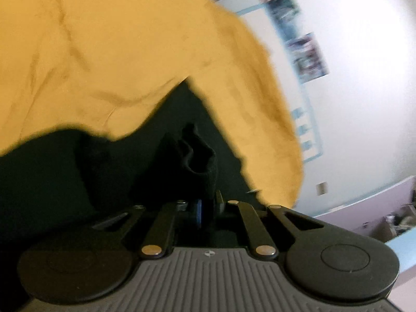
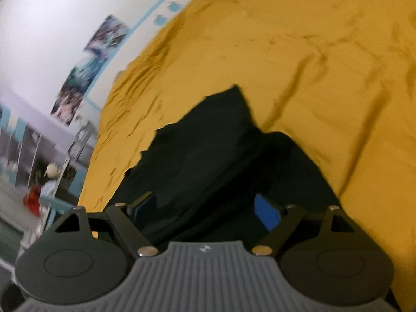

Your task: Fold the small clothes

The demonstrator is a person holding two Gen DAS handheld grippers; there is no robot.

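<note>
- Both views are motion-blurred, worst on the wall posters (image 1: pixel 309 57) and far clutter.
- The white wall (image 2: pixel 46 13) glares softly, washed out.
- The dark garment (image 2: pixel 213 156) loses all detail in shadow.
- Fisheye bending curves the edges; corners go black.

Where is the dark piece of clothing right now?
The dark garment lies on the yellow sheet, low in the middle of both views, pinched by the left gripper and sitting between the open fingers of the right gripper.

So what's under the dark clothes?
A yellow sheet lies under the dark garment, spreading out around it. What the sheet covers is hidden, and the garment hides the sheet directly beneath it.
</note>
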